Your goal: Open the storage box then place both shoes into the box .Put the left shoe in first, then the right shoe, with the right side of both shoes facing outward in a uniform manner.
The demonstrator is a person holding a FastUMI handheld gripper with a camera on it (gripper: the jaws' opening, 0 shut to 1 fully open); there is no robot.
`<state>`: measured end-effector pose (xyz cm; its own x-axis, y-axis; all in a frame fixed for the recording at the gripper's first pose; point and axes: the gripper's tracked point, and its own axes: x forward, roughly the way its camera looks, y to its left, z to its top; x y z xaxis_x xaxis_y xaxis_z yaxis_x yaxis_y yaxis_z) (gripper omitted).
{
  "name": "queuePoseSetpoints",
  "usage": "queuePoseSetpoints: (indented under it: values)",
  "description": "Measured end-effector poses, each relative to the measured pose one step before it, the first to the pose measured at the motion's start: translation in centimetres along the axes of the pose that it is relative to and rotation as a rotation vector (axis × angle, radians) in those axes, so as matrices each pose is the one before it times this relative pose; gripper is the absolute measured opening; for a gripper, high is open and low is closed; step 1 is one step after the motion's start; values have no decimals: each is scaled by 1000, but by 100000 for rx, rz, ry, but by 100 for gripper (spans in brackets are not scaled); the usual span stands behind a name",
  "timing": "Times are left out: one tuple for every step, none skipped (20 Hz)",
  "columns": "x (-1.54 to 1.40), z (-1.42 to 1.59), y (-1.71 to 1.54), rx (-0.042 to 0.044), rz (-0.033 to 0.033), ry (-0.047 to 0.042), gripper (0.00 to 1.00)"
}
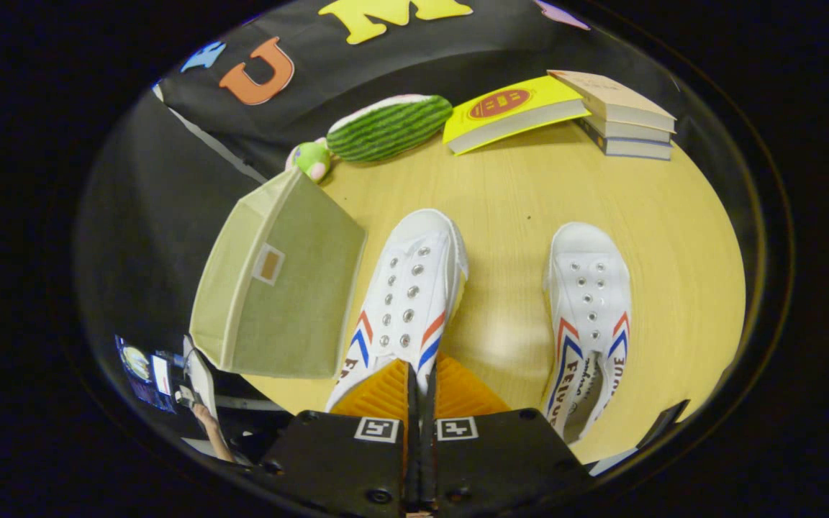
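Observation:
My gripper [422,368] is shut on the heel end of a white shoe [407,288] with red and blue chevron stripes; the fingers [386,392] sit almost together with the shoe's rim pinched between them. That shoe points away from me, its toe just right of the olive-green fabric storage box [278,295]. The box shows a flat face with a small label window, and I cannot tell whether it is open. A second matching shoe [589,316] lies on the wooden table [515,194] to the right of the fingers, toe pointing away.
Beyond the shoes, a watermelon-patterned plush toy [386,128] lies by the booth wall, with a yellow book [512,111] and a stack of books [619,115] to its right. The table's edge runs just left of the box.

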<state>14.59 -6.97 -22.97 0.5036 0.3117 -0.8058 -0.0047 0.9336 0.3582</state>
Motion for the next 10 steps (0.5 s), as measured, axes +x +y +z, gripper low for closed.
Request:
queuePoseSetpoints:
  values:
    - [-752, 1290, 880, -241, 127, -2306, 6]
    - [-1133, 714, 822, -331, 56, -2054, 6]
    - [-956, 814, 926, -1121, 483, -1960, 6]
    - [-1175, 621, 1217, -755, 1046, -1721, 6]
    - [-595, 522, 1087, -280, 1044, -1105, 6]
    - [-574, 236, 1026, 202, 1245, -1626, 6]
    - [-410, 614, 1224, -227, 921, -1207, 6]
    - [-214, 515, 1448, 144, 1049, -1561, 6]
    - [-42, 438, 1675, -1264, 2457, -814, 6]
    - [223, 190, 1527, -31, 2255, -397, 6]
